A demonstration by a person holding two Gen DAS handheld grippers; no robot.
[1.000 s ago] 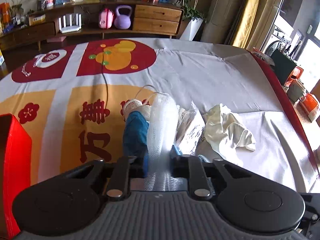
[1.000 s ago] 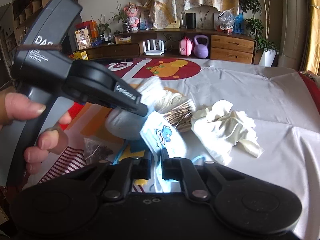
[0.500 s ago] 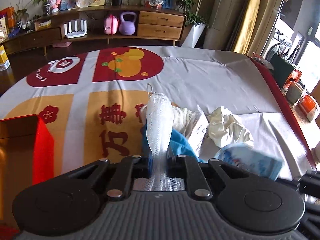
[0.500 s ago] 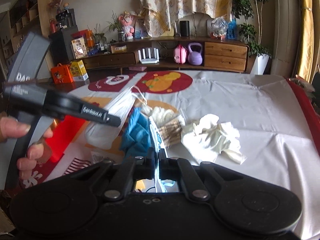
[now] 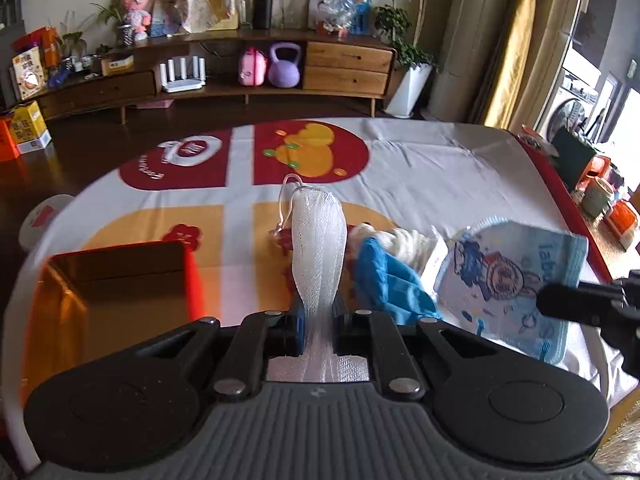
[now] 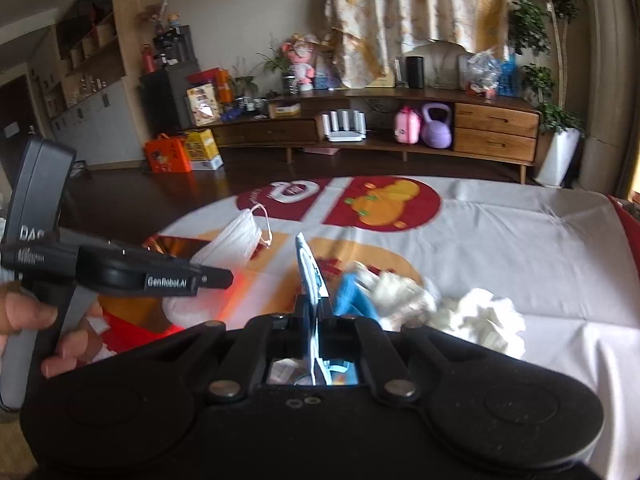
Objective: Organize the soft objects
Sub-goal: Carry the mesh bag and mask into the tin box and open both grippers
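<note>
My left gripper point(image 5: 317, 312) is shut on a white mesh pouch point(image 5: 318, 248) with a cord loop and holds it above the table; the pouch also shows in the right wrist view point(image 6: 228, 246). My right gripper point(image 6: 316, 312) is shut on a blue-edged cartoon cloth point(image 6: 310, 272), which hangs at the right of the left wrist view point(image 5: 508, 276). An open red box point(image 5: 120, 280) sits at the left, just left of the pouch. A blue glove point(image 5: 384, 280), a white knitted piece point(image 6: 396, 288) and a cream cloth point(image 6: 488, 320) lie on the table.
The table carries a white, red and yellow printed cover point(image 5: 440, 160) with a red border at the right. Cups and orange containers point(image 5: 604, 200) stand beyond the right edge. A wooden sideboard point(image 6: 400, 128) stands across the floor behind.
Both grippers have risen and drawn back from the pile with their cloths. The left gripper has swung left, so the red box now shows fully and open beside the pouch.
</note>
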